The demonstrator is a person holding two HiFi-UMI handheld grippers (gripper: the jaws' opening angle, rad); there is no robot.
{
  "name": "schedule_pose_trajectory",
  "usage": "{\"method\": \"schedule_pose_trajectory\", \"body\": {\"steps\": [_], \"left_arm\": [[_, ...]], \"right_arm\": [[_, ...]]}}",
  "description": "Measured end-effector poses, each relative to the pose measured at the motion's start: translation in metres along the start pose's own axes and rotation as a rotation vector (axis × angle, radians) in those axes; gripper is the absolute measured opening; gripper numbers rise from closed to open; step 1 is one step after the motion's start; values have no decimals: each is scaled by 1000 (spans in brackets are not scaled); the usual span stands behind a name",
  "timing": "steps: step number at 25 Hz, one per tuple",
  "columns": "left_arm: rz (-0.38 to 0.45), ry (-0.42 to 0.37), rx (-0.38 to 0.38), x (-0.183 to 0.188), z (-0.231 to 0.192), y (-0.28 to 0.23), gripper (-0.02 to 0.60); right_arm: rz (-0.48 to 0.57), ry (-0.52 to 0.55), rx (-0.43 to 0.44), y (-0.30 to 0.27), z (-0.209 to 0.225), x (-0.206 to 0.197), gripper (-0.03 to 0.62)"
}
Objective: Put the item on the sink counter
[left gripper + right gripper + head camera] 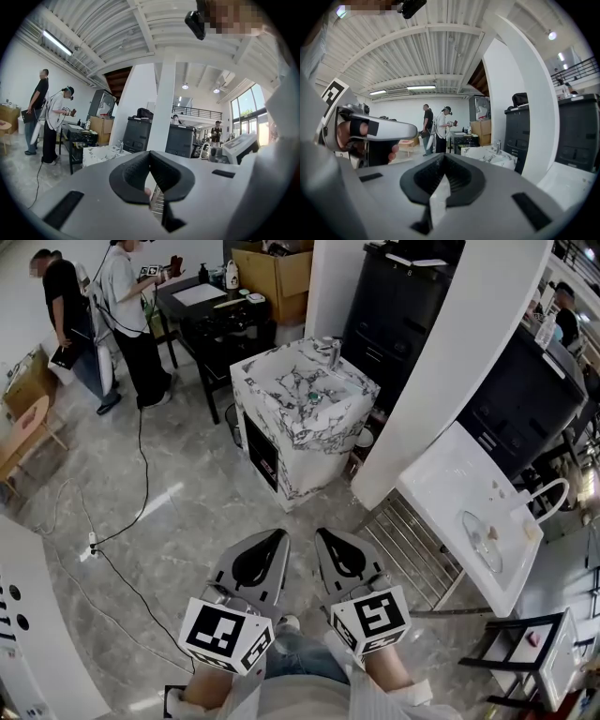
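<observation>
My left gripper (pixel 279 536) and right gripper (pixel 324 534) are held side by side low in the head view, pointing forward over the floor. Both are shut with nothing between the jaws; the left gripper view (pixel 150 155) and right gripper view (pixel 443 158) show the dark pads meeting. A marble-patterned sink counter (pixel 281 418) with a faucet (pixel 330 351) stands ahead, well apart from both grippers; it also shows as the marble counter (pixel 101 152) and marble counter (pixel 490 154). A white sink counter (pixel 448 486) lies to the right, with small pale items (pixel 532 532) on it.
A white pillar (pixel 450 362) rises between the two sinks. A metal rack (pixel 412 554) lies on the floor by the white sink. A stool (pixel 525 652) carries a small pink thing. Two people (pixel 122 306) stand far left by a black table (pixel 211 310). A cable (pixel 122 531) crosses the floor.
</observation>
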State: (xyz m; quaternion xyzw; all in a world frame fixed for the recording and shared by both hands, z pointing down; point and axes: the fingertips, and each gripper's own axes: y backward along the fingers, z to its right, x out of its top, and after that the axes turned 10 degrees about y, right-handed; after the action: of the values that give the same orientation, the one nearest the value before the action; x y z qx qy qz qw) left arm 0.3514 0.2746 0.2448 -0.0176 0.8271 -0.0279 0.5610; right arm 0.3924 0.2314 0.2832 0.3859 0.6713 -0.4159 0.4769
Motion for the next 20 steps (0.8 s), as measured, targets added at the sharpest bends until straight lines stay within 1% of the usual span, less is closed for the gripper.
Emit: {"method": "schedule_pose_trajectory", "body": {"steps": [4,7,11,20], "left_arm": [[0,4,-4,8,-21,-14,15],[1,2,-10,22,-45,-29,15],[1,-12,-26,43,-87,-52,15],[-13,-25,-61,103,-186,-96,15]], "right_arm": [[-4,-15,-2,-25,7,2,8],[-13,-19,-14,-54,13,4,8],[-22,-19,-42,-102,22,11,8],[-32,-12,-93,-211,33,47,8]]}}
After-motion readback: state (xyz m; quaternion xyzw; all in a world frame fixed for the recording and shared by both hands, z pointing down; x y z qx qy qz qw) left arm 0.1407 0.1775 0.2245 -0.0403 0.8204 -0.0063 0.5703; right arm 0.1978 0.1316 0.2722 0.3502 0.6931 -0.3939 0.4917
